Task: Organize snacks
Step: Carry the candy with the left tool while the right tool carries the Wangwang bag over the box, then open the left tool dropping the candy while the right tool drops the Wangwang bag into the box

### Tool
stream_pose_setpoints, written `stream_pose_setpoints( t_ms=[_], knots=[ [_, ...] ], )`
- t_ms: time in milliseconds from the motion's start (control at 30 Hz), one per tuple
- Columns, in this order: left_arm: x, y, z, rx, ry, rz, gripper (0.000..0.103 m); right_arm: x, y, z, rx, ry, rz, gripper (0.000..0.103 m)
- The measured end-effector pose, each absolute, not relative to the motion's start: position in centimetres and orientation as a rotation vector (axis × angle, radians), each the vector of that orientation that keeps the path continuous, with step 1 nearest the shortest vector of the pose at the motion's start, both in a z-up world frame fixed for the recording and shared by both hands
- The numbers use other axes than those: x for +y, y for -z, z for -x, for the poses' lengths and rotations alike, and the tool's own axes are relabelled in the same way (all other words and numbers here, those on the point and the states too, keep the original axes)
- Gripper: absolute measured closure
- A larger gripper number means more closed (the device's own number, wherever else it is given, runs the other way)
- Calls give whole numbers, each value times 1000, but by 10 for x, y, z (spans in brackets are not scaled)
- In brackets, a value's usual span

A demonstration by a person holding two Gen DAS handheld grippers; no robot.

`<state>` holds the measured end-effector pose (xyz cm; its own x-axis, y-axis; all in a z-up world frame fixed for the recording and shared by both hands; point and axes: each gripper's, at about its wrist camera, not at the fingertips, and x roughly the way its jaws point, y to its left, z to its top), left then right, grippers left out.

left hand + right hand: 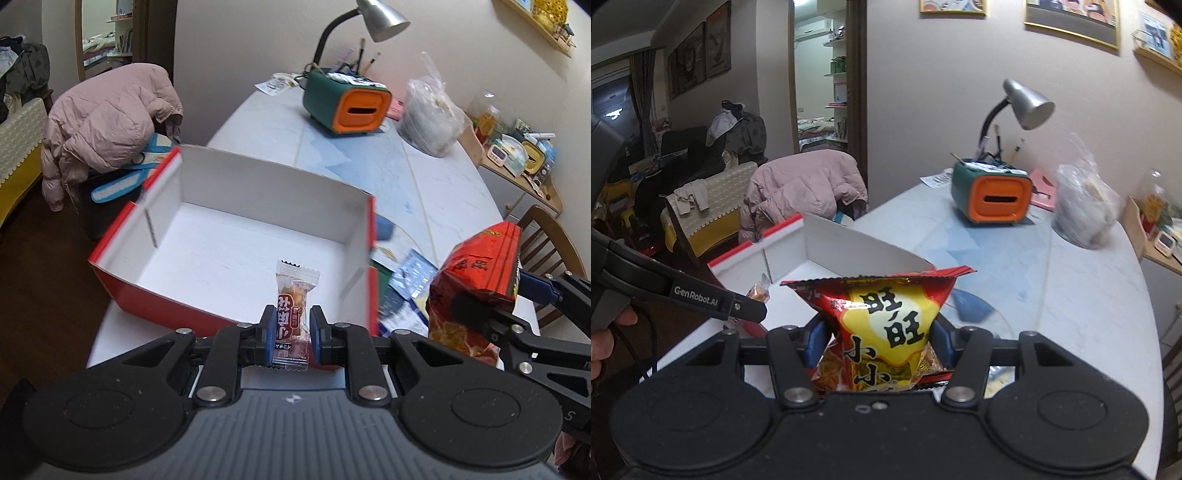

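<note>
My left gripper (291,326) is shut on a small clear-and-red snack packet (293,302), held upright just above the near wall of a red box with a white inside (229,236). My right gripper (877,341) is shut on a red and yellow snack bag (890,321), which fills the middle of the right wrist view. That bag (476,273) also shows in the left wrist view, at the right of the box. The box (827,243) lies beyond and left of the bag, and the small packet (759,290) peeks out by the left gripper's arm (713,299).
Several blue and green snack packets (406,284) lie on the pale table (443,192) right of the box. Farther back stand a green-and-orange holder (347,107), a desk lamp (380,16) and a clear plastic bag (428,118). A chair with a pink jacket (107,122) stands at the left.
</note>
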<state>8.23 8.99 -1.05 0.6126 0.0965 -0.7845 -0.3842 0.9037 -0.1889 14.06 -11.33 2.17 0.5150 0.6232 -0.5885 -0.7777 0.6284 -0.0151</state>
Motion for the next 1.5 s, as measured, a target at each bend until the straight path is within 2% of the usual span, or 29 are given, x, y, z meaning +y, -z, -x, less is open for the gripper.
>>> stream_pose_setpoints(
  t_ms=[400,700,1100,1500],
  knots=[
    [175,23,-104,914,-308,334,85,-15,5,-147,621,-861,380,47],
    [212,54,-131,1005,-299,311,85,33,38,-169,755,-861,379,47],
    [216,85,-160,1125,-258,202,85,65,83,-184,914,-847,454,47],
    [219,111,-170,1215,-237,184,85,70,94,-188,978,-834,458,47]
  ],
)
